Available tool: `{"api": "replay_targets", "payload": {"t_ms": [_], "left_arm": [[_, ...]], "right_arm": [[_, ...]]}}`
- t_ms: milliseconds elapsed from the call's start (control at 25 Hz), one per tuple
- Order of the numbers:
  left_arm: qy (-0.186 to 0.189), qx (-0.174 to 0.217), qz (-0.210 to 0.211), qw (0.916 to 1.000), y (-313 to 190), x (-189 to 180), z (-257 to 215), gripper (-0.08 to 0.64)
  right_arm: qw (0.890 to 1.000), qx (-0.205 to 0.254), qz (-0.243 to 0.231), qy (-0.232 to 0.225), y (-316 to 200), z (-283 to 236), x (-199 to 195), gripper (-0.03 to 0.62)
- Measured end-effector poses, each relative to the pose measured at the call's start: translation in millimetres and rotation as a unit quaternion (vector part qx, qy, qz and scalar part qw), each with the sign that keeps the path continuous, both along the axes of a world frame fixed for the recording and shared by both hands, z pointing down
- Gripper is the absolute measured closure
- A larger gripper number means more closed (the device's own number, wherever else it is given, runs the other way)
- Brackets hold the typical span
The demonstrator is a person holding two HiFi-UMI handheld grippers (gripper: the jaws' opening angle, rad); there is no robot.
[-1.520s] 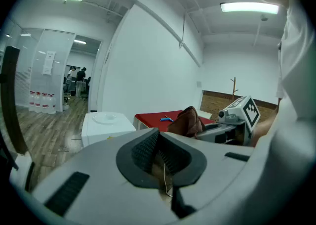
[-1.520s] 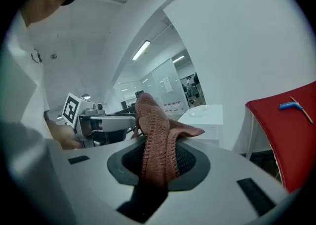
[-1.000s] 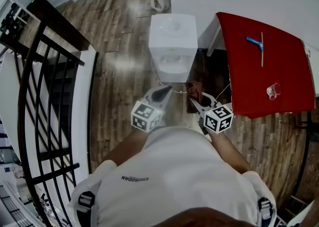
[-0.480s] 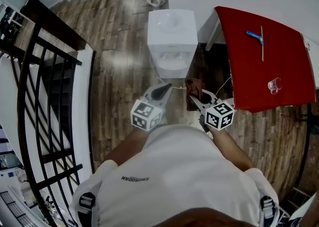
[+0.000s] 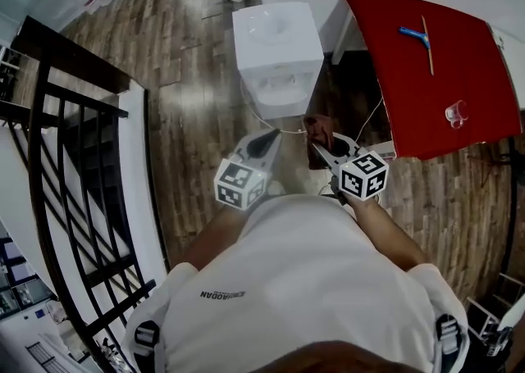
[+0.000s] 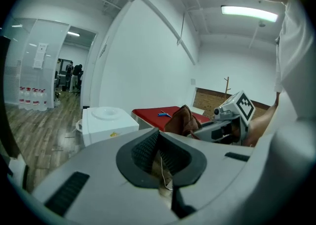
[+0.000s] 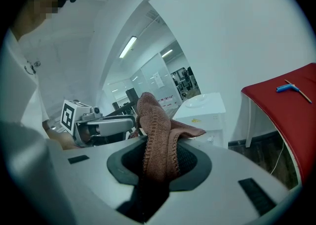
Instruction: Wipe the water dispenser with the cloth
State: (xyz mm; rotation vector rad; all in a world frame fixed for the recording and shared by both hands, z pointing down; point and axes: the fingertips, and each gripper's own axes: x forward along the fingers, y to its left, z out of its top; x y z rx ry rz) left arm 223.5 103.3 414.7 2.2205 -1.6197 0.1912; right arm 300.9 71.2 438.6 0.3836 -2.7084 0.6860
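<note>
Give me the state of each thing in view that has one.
left gripper, shut, nothing held.
right gripper, shut on the cloth.
cloth, bunched, clamped between the right gripper's jaws, clear of the dispenser.
water dispenser, upright on the floor, no bottle on top, not yet touched.
blue-handled tool, lying flat on the red table.

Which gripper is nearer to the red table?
Right. The right gripper, shut on the cloth, is close to the red table's near corner. The left gripper is farther off, in front of the water dispenser.
</note>
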Motion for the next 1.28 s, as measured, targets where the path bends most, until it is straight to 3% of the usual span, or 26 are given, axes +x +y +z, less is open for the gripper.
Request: {"api": "replay_targets", "payload": {"t_ms": [200, 680, 1280], "left_arm": [[0.001, -0.001, 0.016, 0.9999, 7.6, -17.9, 4.4, 0.563], [0.006, -0.002, -0.008, 0.9999, 22.0, -63.5, 10.0, 0.563], [-0.012, -0.030, -0.075, 0.9966, 2.5, -98.7, 26.7, 0.563]], "right_arm": [[1.000, 0.006, 0.010, 0.002, 8.0, -2.0, -20.7, 0.496], [1.000, 0.010, 0.010, 0.011, 6.4, -4.5, -54.4, 0.495], [1.000, -0.014, 0.003, -0.007, -75.5, 4.7, -75.0, 0.495]]}}
